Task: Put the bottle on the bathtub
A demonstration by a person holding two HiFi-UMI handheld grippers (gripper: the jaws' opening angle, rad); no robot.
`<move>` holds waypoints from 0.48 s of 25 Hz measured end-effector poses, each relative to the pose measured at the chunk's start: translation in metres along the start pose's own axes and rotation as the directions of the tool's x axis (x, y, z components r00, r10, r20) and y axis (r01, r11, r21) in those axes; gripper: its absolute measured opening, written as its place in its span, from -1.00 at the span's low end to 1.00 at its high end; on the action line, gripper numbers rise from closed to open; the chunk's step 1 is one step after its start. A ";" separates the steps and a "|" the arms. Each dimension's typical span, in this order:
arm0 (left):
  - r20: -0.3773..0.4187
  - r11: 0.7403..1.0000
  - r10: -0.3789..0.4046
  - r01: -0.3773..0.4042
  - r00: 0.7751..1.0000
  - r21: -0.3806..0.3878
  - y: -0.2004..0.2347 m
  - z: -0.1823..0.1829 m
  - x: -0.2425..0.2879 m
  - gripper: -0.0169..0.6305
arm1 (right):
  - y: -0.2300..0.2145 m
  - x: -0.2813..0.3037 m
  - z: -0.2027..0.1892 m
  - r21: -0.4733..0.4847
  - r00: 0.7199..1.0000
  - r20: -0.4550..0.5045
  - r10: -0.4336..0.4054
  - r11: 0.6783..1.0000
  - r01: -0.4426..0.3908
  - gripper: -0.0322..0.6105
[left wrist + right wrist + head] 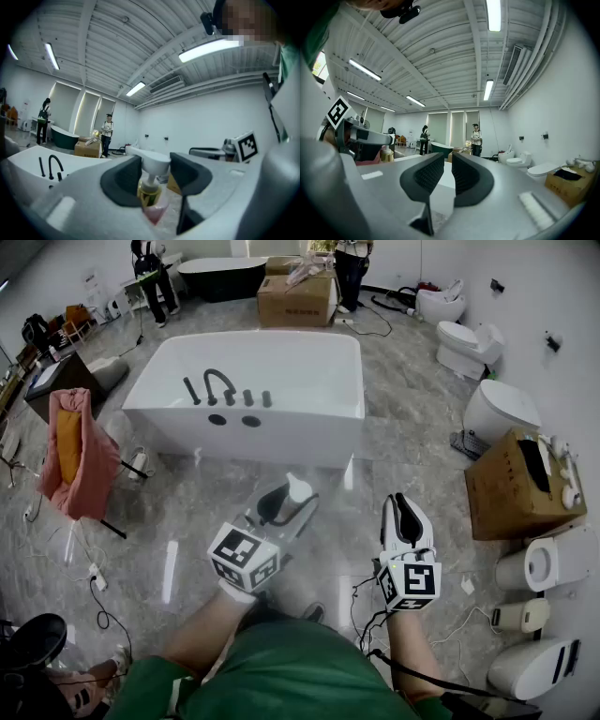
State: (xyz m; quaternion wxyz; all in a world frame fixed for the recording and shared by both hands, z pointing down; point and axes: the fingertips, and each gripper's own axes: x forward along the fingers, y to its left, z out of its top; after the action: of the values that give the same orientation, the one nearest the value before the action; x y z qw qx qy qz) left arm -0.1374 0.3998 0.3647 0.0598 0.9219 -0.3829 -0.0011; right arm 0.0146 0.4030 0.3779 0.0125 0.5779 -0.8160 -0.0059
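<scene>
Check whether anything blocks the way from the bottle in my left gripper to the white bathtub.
Nothing visible does. The left gripper holds the bottle, and only floor lies between it and the near wall of the bathtub. The chair with pink cloth stands off to the left.

Bare floor lies between my tools and the bathtub. My left tool, clamped on the bottle, has an open way to the tub's near wall. The right half of that near rim is bare. Toward the tub's left end, the faucet and black knobs stand on the rim. Left of the tub a draped chair crowds the floor. Right of the tub, a carton and toilets stand well apart from it.
</scene>
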 end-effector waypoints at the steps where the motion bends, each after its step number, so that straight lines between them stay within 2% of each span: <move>1: 0.000 1.000 0.005 -0.005 1.000 0.001 0.000 0.000 0.000 -0.36 | 0.000 -0.001 0.000 0.001 1.000 0.001 0.003 1.000 -0.003 -0.74; 12: 0.024 0.999 0.040 -0.040 0.999 -0.014 -0.003 0.007 -0.007 -0.36 | -0.003 -0.019 0.004 0.038 1.000 0.015 0.006 0.999 -0.006 -0.75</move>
State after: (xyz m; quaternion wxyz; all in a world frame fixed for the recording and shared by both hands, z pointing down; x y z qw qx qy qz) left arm -0.1404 0.4059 0.3567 0.0613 0.9135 -0.4019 -0.0136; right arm 0.0238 0.4199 0.3740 -0.0045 0.5754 -0.8178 0.0055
